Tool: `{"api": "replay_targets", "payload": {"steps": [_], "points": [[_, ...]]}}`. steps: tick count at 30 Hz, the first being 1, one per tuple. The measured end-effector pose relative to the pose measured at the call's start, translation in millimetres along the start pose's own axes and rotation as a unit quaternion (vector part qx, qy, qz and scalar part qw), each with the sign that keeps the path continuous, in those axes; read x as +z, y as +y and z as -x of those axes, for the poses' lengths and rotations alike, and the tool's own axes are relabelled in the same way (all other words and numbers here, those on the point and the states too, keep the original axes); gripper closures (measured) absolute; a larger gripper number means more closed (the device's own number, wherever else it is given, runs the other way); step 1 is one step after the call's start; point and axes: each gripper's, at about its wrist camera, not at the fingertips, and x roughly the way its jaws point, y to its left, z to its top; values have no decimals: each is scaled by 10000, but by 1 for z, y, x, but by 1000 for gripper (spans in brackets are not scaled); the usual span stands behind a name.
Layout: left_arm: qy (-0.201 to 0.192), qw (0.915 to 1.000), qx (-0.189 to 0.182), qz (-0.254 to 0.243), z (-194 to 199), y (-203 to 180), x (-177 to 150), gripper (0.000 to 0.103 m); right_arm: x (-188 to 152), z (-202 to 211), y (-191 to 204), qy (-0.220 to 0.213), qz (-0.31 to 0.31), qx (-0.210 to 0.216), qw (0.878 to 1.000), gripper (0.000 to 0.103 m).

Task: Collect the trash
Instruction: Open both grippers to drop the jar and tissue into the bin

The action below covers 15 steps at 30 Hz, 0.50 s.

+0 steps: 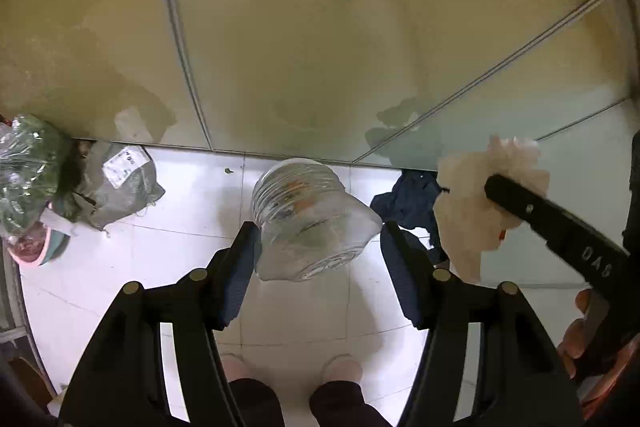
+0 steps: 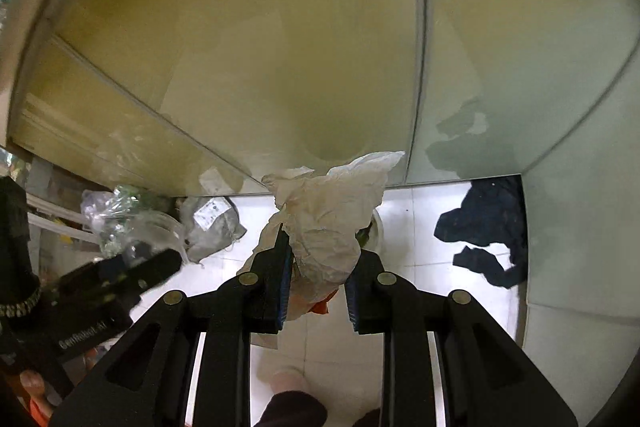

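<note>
Left gripper point(image 1: 318, 227): spread around clear plastic container point(image 1: 312, 223), not clamped. Right gripper point(image 2: 320, 267): pinching crumpled tissue point(image 2: 328, 211). Risk: container may slip sideways; tissue may tear loose.

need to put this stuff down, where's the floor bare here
Bare white tile floor lies between the grey parcel and the clear plastic container, and nearer, ahead of the person's slippers. In the right wrist view there is a bare strip between the crumpled tissue and the dark cloth. It is crowded at the left, around the plastic-wrapped bundle.
</note>
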Motion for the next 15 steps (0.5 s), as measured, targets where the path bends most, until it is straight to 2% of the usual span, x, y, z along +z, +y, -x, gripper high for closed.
{"api": "replay_targets", "payload": {"steps": [7,11,15], "points": [[-25,9999,68,-88,-40,1,8,42,16,-48,-6,61,294,186,9994,77],[71,9999,-50,-86,-57,1,11,42,21,-67,-8,327,196,390,9985,61],[126,9997,-119,-183,-76,-6,11,42,18,-68,-16,287,164,259,9991,56]]}}
